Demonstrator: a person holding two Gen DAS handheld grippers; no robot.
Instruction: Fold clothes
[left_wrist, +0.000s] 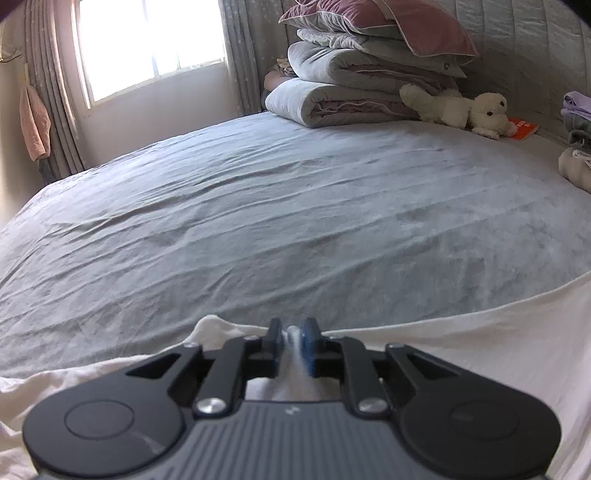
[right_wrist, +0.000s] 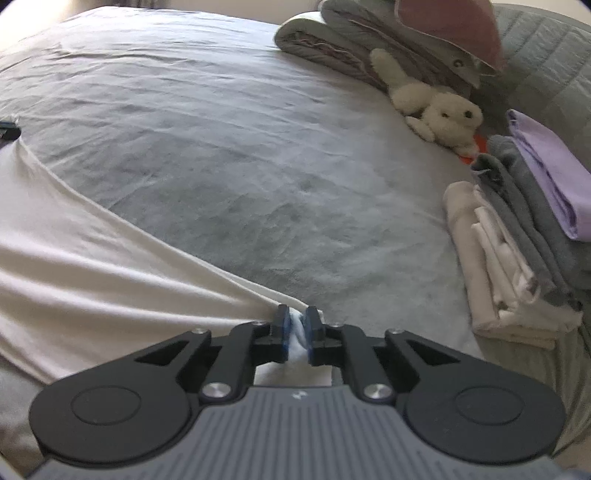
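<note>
A white garment (left_wrist: 461, 339) lies stretched across the near edge of the grey bed. My left gripper (left_wrist: 293, 334) is shut on its edge, with white cloth pinched between the blue pads. In the right wrist view the same white garment (right_wrist: 92, 251) spreads to the left, pulled taut. My right gripper (right_wrist: 297, 323) is shut on its other end, cloth bunched between the pads. The garment hangs between the two grippers just above the bed sheet.
The grey bed sheet (right_wrist: 240, 147) spreads ahead. A stack of folded clothes (right_wrist: 517, 240), white, grey and lilac, sits at the right. A white plush toy (right_wrist: 439, 114) and folded quilts with a pink pillow (left_wrist: 369, 66) lie by the headboard. A window (left_wrist: 147, 44) is at the far left.
</note>
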